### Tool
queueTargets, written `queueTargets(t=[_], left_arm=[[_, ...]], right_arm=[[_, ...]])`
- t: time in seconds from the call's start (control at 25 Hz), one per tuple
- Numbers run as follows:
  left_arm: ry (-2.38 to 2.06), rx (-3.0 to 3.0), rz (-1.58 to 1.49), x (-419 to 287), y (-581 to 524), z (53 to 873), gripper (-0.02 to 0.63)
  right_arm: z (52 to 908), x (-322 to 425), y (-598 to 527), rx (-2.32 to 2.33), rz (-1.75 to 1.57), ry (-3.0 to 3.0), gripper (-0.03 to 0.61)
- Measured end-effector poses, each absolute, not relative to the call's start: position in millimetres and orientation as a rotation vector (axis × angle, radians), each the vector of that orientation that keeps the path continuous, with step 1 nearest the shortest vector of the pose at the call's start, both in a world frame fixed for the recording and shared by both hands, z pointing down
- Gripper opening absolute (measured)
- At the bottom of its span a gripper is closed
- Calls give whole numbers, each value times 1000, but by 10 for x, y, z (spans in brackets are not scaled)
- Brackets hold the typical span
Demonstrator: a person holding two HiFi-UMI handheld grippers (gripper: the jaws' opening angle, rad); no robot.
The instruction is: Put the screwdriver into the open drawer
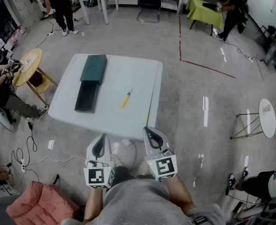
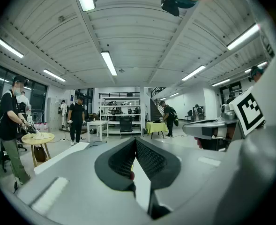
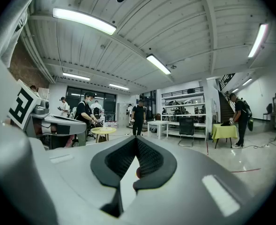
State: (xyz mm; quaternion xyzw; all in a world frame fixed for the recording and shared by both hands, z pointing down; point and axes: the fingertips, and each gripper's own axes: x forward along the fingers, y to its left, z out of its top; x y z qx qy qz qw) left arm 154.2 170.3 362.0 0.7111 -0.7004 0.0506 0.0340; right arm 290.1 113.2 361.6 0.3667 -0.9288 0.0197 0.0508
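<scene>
Both pairs of fingers are pressed together, pinching nothing. The left gripper [image 1: 100, 143] and right gripper [image 1: 152, 136] hang at the near edge of the white worktop [image 1: 128, 121]. On it, the yellow screwdriver [image 1: 125, 99] lies just right of the open drawer [image 1: 86, 96].

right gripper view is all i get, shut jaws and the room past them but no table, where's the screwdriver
observer: The yellow screwdriver lies on the white table, ahead of the right gripper and slightly to its left.
operator: and the drawer
observer: The open drawer is pulled out of a dark green box towards you. It is left of the screwdriver and apart from it.
operator: left gripper holding anything
observer: No, the left gripper is shut and empty, by the table's near edge.
</scene>
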Motion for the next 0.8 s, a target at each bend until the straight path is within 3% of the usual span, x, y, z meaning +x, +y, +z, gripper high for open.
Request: queueTargets(t=[0.8], left_arm=[[-2145, 2225, 159, 1300, 1464, 3515, 11]], right_arm=[[3702, 2662, 936, 1106, 123, -2781, 3]])
